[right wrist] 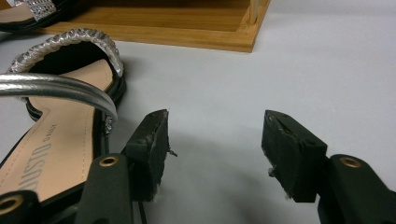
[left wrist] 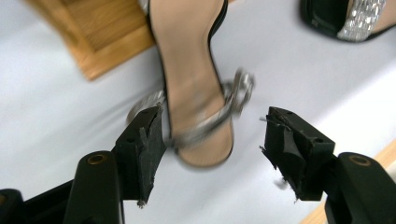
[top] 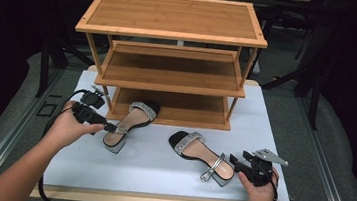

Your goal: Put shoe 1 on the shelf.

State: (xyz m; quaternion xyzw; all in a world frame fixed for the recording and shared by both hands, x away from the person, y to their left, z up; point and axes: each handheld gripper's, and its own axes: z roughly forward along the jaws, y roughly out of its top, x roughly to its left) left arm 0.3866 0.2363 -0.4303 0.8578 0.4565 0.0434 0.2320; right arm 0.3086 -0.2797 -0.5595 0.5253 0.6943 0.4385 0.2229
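White tabletop [top: 159,171], wooden rack [top: 171,54] behind: left gripper [top: 112,128] wide open straddling left sandal [top: 131,125] heel, should centre before closing; right sandal [top: 201,155] lies mid-table, right gripper [top: 237,162] open, empty beside its heel.

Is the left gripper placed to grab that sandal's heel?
Probably yes: the left gripper is open, its jaws straddle the heel end of the left sandal, and nothing lies between.

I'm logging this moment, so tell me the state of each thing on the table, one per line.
Left tool: open, jaws either side of left sandal's heel.
Right tool: open, holding nothing.
Left sandal: upright, toe on rack's bottom shelf.
Right sandal: flat on table.
Rack: upright.
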